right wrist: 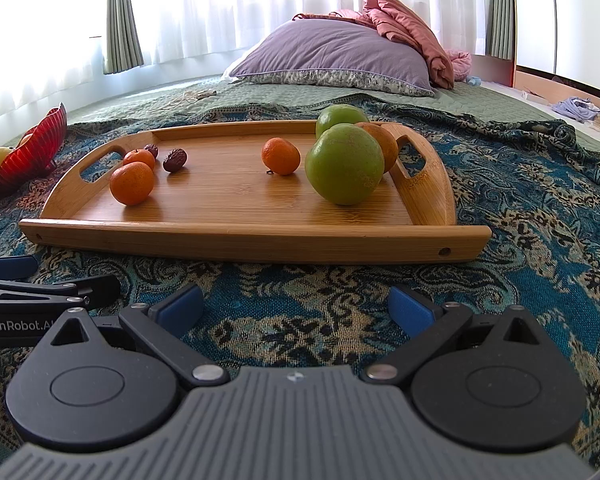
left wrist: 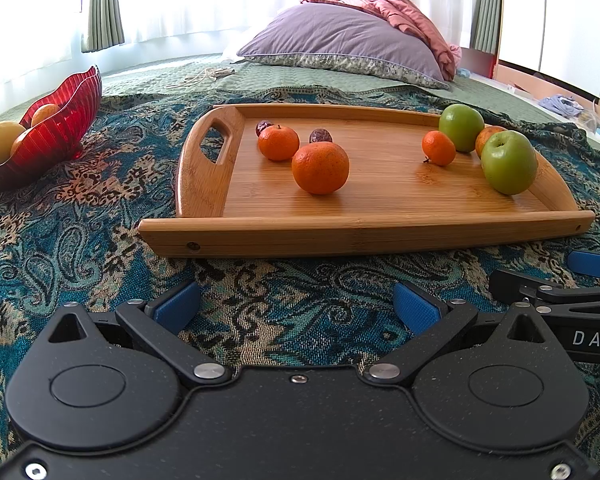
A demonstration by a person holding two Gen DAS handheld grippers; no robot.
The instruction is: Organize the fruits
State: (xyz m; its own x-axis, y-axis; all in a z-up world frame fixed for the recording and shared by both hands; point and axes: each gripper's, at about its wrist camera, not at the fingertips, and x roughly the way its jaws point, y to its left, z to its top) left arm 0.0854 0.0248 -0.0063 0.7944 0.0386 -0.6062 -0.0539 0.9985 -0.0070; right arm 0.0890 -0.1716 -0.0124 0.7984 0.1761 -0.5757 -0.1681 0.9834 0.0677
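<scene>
both my claws spread, empty, low over the bed cover. fruit sits on the wooden tray [left wrist: 364, 236] dead ahead. near green apple [right wrist: 344, 164] lies closest to my right claw [right wrist: 296, 308]; left claw [left wrist: 296, 304] faces the near orange [left wrist: 320, 168]. red bowl [left wrist: 60, 128] far left.

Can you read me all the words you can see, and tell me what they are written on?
"DAS" – on the right gripper, cut off by the picture's edge.
"GenRobot.A" – on the left gripper, also cut off at the end.
Nothing else carries readable words.
</scene>
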